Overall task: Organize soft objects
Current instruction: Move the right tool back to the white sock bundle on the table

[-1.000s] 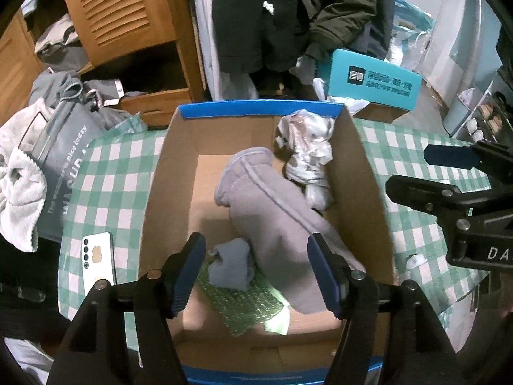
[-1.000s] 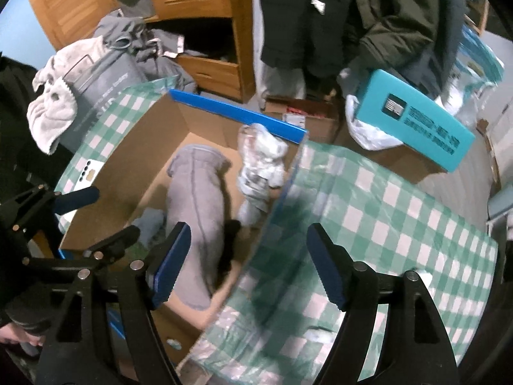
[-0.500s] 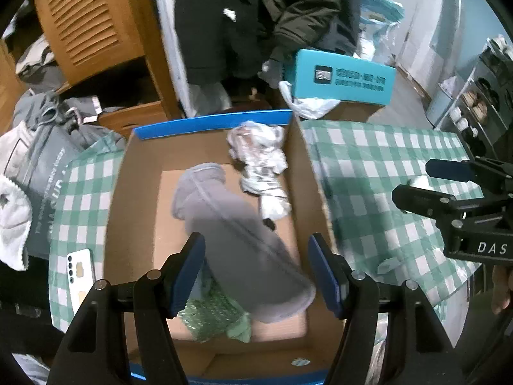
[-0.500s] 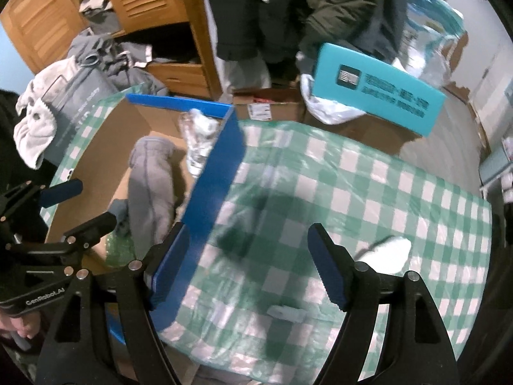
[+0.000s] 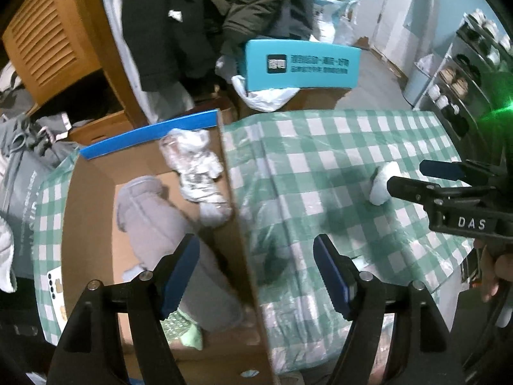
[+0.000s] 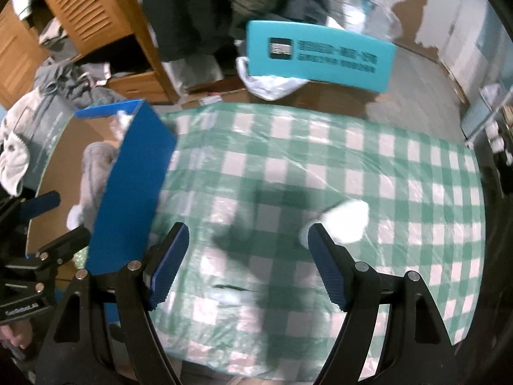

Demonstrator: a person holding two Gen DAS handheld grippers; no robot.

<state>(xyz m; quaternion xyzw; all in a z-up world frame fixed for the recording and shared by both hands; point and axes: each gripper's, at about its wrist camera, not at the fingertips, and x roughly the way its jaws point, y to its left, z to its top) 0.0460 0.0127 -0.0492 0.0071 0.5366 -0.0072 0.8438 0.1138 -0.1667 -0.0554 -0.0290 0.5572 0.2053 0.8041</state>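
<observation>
My left gripper (image 5: 256,276) fingers wide, empty, straddling the right wall of the cardboard box (image 5: 239,247). Grey soft roll (image 5: 154,221) and crumpled white bundle (image 5: 198,173) lie inside. My right gripper (image 6: 248,264) fingers wide, empty, over the checked surface (image 6: 320,147); white soft piece (image 6: 344,221) just beyond its right finger.

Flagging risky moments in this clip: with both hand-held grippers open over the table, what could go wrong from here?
1. The white soft object lies right beside one finger of the open right hand-held gripper; a slightly off approach could nudge it along the plastic-covered checked tablecloth rather than grip it.
2. The cardboard box wall stands between that object and the grey plush already inside; a low carry could clip it.
</observation>
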